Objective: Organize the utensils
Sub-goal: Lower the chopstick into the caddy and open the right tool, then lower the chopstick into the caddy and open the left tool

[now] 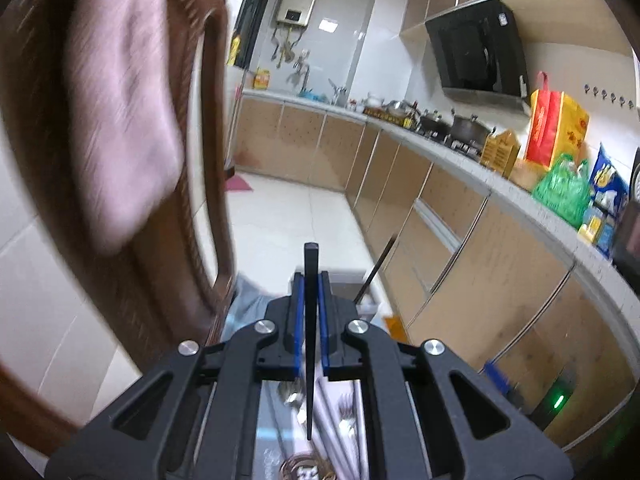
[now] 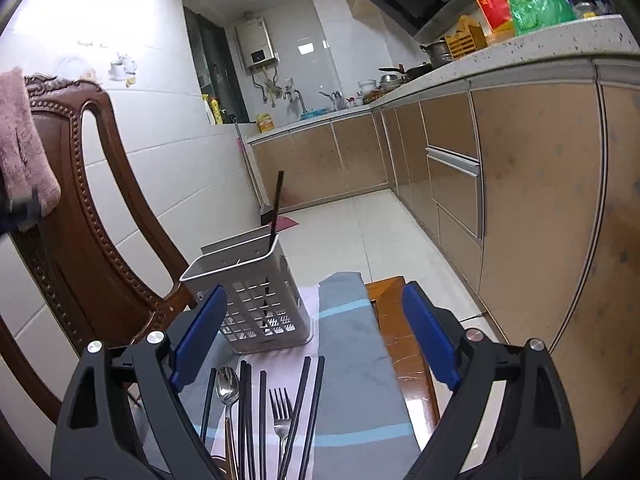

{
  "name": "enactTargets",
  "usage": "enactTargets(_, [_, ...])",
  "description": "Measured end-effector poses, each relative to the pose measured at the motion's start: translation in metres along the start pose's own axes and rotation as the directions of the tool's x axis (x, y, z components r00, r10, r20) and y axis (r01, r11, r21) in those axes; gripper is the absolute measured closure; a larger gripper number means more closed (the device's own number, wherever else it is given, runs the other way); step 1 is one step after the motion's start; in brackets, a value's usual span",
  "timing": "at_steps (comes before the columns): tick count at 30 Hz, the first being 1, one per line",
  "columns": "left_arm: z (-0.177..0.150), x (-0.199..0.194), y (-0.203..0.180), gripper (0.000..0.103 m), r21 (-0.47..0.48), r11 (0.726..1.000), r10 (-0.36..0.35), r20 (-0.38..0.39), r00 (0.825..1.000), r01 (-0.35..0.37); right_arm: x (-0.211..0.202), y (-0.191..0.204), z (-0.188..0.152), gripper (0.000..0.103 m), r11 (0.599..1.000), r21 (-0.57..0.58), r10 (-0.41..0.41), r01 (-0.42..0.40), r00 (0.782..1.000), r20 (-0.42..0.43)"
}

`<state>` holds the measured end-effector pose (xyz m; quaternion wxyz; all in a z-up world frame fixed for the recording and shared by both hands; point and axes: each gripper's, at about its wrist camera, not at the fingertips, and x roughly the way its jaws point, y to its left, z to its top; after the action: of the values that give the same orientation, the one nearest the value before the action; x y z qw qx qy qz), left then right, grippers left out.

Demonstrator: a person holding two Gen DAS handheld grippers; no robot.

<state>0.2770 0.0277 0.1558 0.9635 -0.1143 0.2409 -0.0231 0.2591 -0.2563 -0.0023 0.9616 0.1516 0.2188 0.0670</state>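
One black chopstick (image 2: 276,208) leans in the far grey caddy (image 2: 256,300); the rest lie near. Left gripper (image 1: 310,292) pinches a chopstick (image 1: 309,340), right gripper (image 2: 312,336) gapes. Wall writing's unreadable, I think.

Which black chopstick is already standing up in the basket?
The lone chopstick leaning in the white basket's far corner. The left gripper holds another chopstick; the rest lie flat on the cloth.

Left wrist view sits high and tilted up, facing down the kitchen; the chair (image 1: 120,140) looms close at frame left. Right wrist view sits low, close behind the utensil basket (image 2: 252,292). Both share chair, counter (image 1: 460,152) and floor.
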Motion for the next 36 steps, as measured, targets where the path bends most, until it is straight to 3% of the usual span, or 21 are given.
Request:
enactTargets(7, [0.089, 0.025, -0.029, 0.096, -0.014, 0.998, -0.054, 0.072, 0.996, 0.055, -0.001, -0.025, 0.002, 0.016, 0.999, 0.051, 0.005, -0.004, 1.000, -0.025])
enactTargets(12, [0.108, 0.073, -0.033, 0.096, -0.040, 0.999, -0.011, 0.096, 0.995, 0.015, 0.000, -0.034, 0.005, 0.016, 0.997, 0.073, 0.013, -0.011, 1.000, -0.024])
enactTargets(21, [0.074, 0.171, -0.017, 0.096, -0.072, 0.994, 0.090, 0.060, 0.994, -0.086, 0.004, -0.040, 0.007, 0.016, 0.996, 0.091, 0.029, -0.026, 0.999, -0.035])
enactTargets(26, [0.040, 0.207, -0.008, 0.096, -0.087, 0.993, 0.087, 0.022, 0.996, -0.084, 0.010, -0.038, 0.006, 0.016, 0.996, 0.084, 0.042, -0.037, 0.998, -0.055])
enactTargets(32, [-0.012, 0.234, 0.003, 0.096, -0.069, 0.993, 0.087, -0.082, 0.993, -0.093, 0.013, -0.032, 0.006, 0.016, 0.997, 0.062, 0.056, -0.051, 0.996, -0.074])
enactTargets(34, [-0.026, 0.234, 0.002, 0.083, -0.031, 0.995, 0.091, -0.101, 0.991, -0.095, 0.014, -0.028, 0.005, 0.016, 0.997, 0.052, 0.060, -0.056, 0.995, -0.082])
enactTargets(36, [-0.037, 0.230, 0.001, 0.049, -0.004, 0.997, 0.081, -0.107, 0.991, -0.082, 0.016, -0.025, 0.003, 0.016, 0.997, 0.044, 0.068, -0.064, 0.993, -0.095])
